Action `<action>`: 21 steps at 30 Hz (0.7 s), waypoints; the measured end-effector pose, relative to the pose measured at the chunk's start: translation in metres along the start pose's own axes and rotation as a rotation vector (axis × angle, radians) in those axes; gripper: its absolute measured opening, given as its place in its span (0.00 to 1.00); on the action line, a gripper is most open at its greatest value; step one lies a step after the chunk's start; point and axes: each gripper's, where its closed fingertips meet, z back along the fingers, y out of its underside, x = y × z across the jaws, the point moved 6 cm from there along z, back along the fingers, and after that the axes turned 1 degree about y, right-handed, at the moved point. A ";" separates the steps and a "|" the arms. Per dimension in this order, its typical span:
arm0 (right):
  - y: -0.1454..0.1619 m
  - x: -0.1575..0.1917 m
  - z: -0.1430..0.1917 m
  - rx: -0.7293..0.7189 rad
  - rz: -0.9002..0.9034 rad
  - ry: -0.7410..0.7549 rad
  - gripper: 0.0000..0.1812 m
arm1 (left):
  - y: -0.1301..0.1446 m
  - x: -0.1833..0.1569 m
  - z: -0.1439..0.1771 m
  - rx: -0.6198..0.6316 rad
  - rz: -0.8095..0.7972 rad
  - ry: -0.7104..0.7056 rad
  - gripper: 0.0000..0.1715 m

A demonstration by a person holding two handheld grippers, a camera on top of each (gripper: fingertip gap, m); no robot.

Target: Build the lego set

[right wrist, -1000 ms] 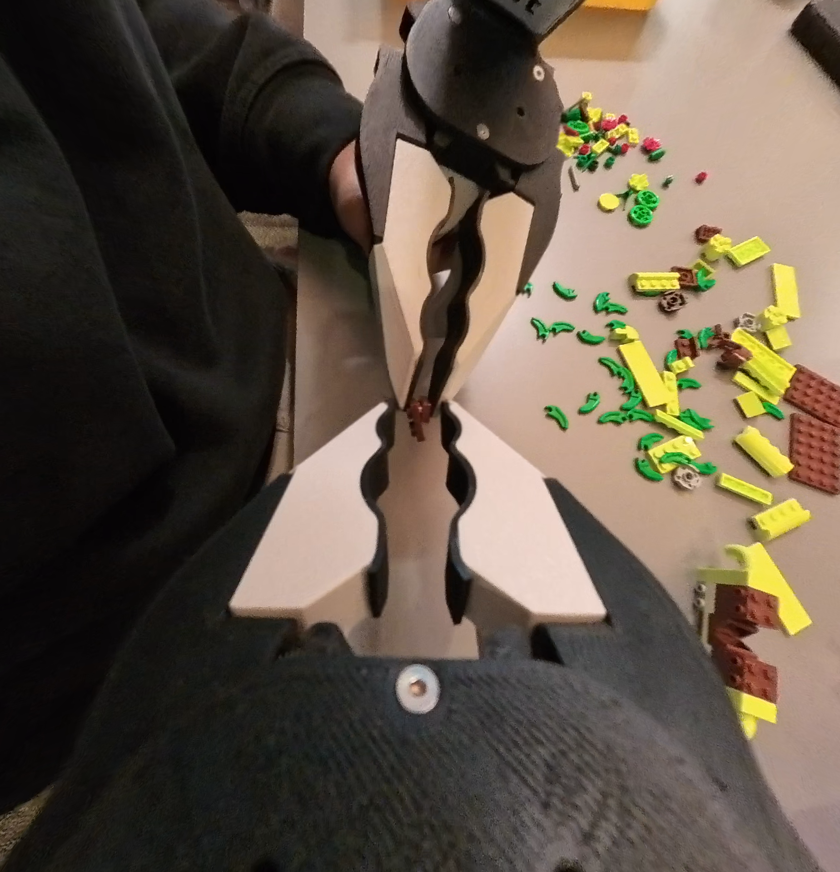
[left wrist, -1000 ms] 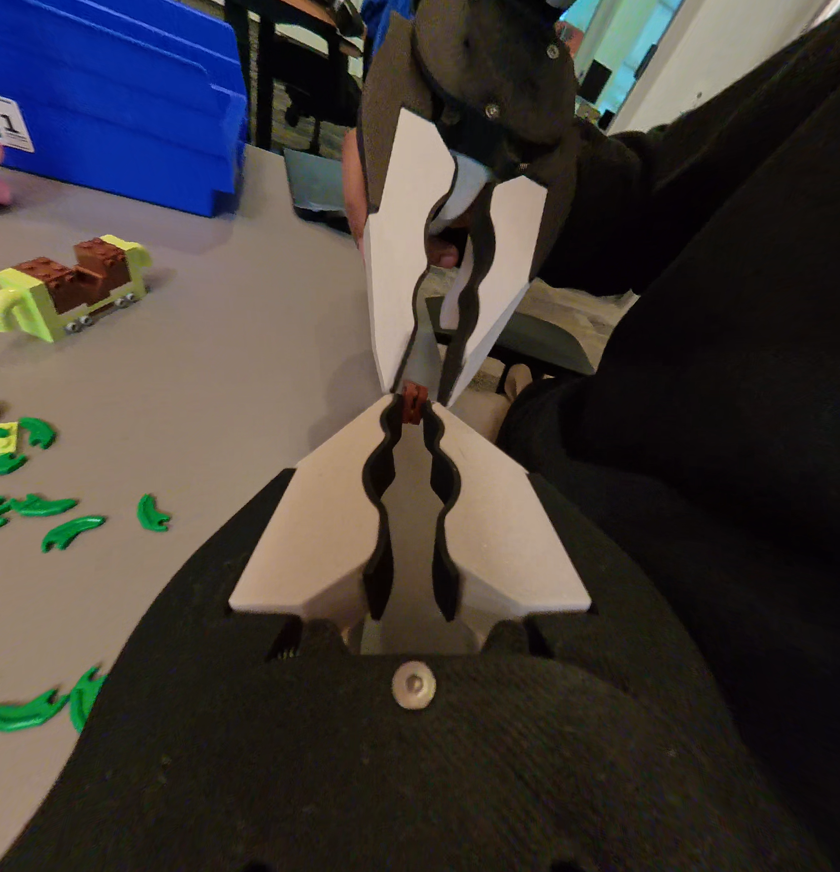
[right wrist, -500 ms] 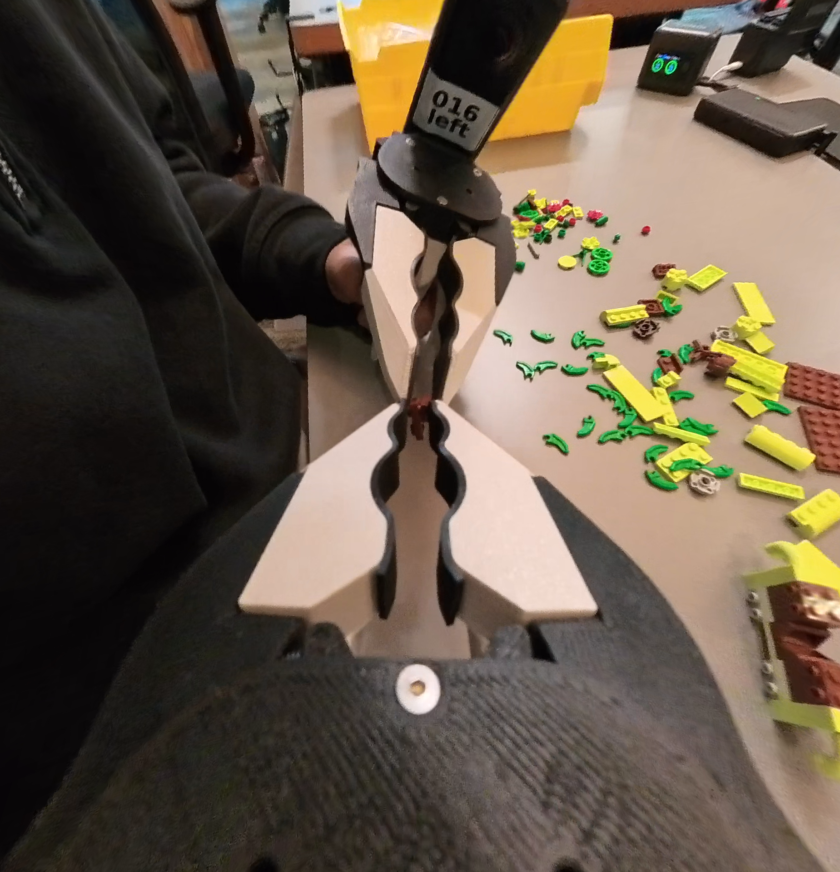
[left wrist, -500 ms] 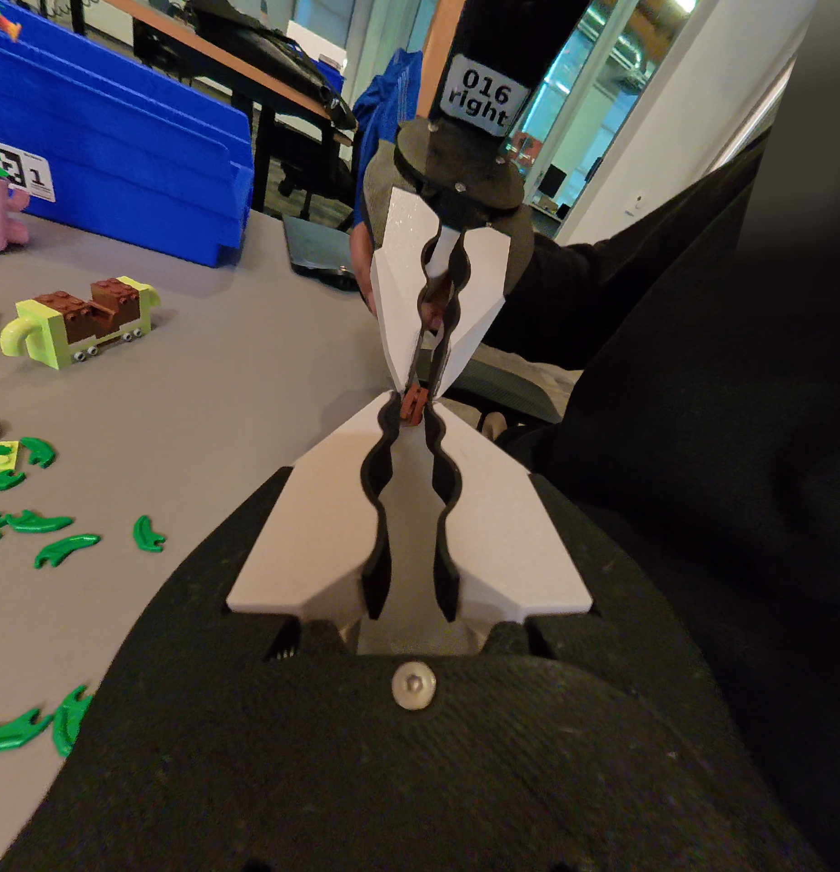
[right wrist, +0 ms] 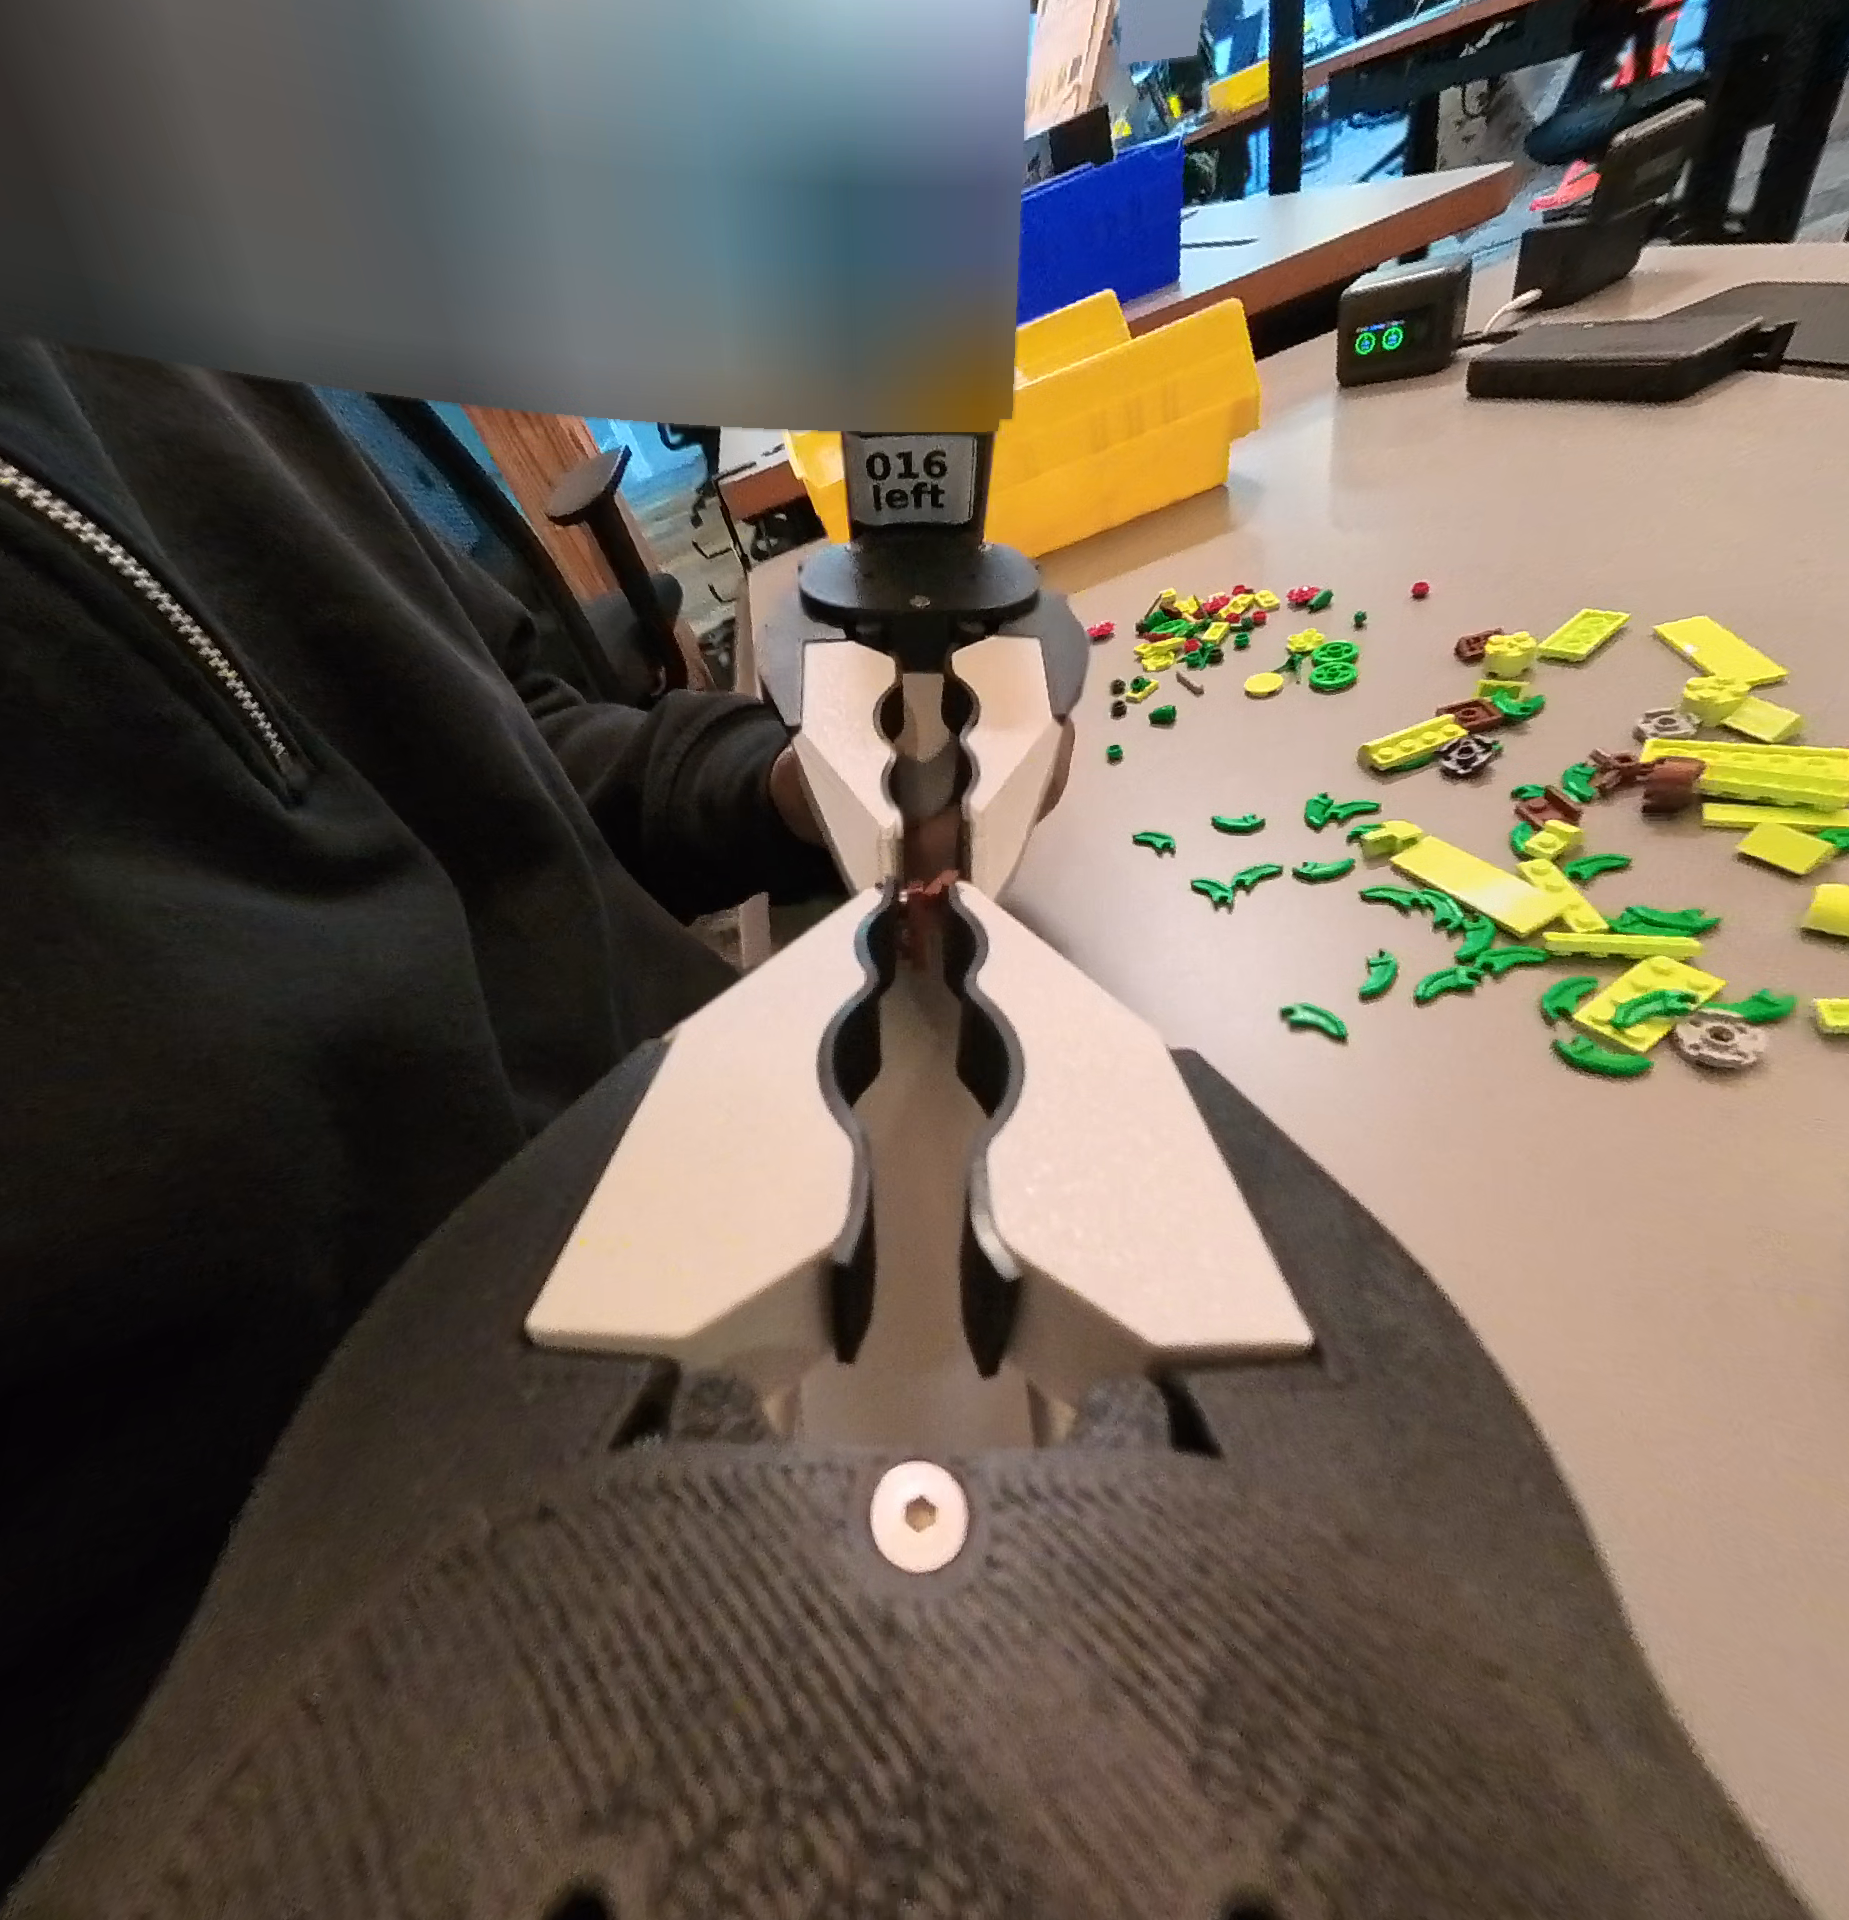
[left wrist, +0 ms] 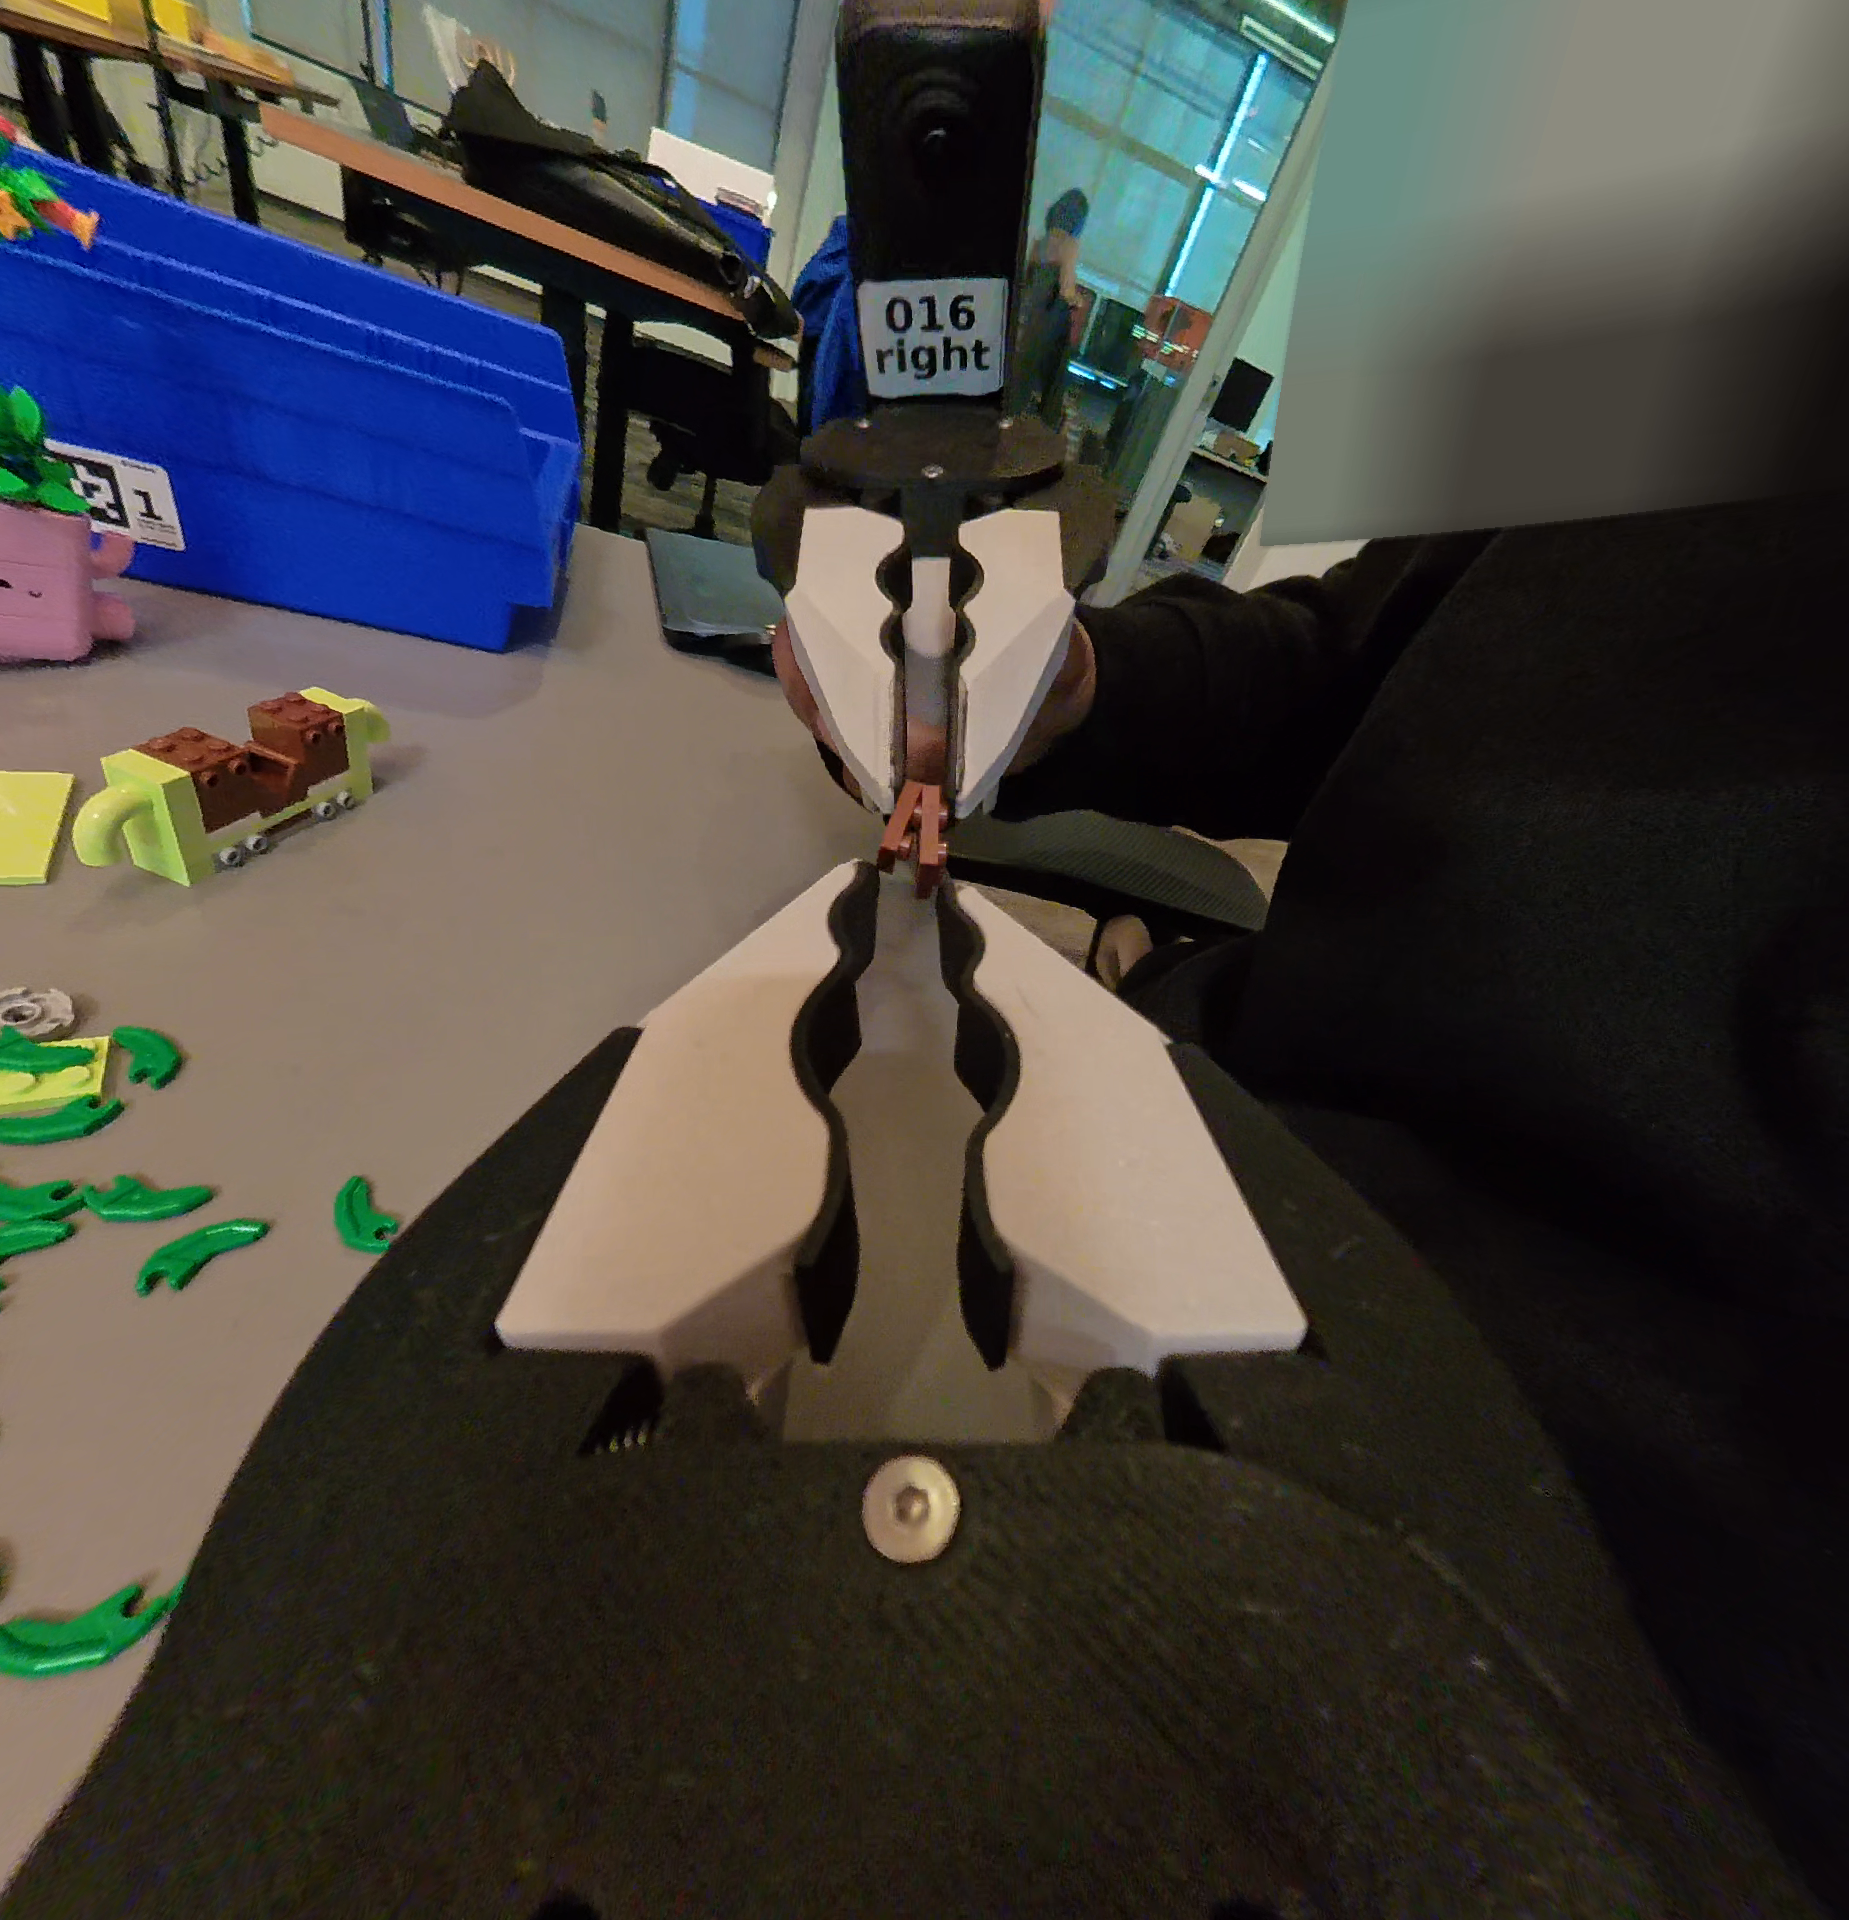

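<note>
My left gripper [left wrist: 907, 881] and my right gripper [right wrist: 922, 906] meet tip to tip in the air over the near edge of the grey table [left wrist: 546, 935]. A small brown lego piece [left wrist: 912, 840] is pinched between them, and it also shows in the right wrist view [right wrist: 920, 914]. Both grippers are nearly closed on it. The right gripper [left wrist: 920, 808] holds its far end and the left gripper [right wrist: 925, 868] its near end. A partial lime and brown build [left wrist: 234, 779] lies on the table to the left.
Green leaf pieces [left wrist: 193, 1247] and loose lime, brown and green parts [right wrist: 1522, 883] are scattered over the table. A blue bin [left wrist: 276, 416], a pink pot model [left wrist: 26, 592], a yellow bin [right wrist: 1117, 416] and black devices [right wrist: 1626, 353] stand at the back. A person's black sleeve [left wrist: 1522, 935] is close by. Less than 4 cm separates the two grippers' tips. The pink pot model [left wrist: 26, 592] is about equally far from each gripper, around 30 centimetres.
Both grippers have tilted up and levelled out, still tip to tip. The brown piece stays between them and now sits a little farther out from my left fingertips.
</note>
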 end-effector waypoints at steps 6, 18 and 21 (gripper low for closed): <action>0.003 0.001 0.000 -0.019 -0.021 -0.007 0.03 | -0.002 -0.001 0.000 -0.028 0.026 0.025 0.07; 0.004 -0.001 0.000 -0.031 -0.053 -0.017 0.03 | -0.004 -0.001 0.000 -0.031 0.012 0.006 0.03; 0.003 -0.001 0.000 -0.028 -0.049 -0.019 0.03 | -0.004 -0.002 0.000 -0.034 0.016 0.013 0.03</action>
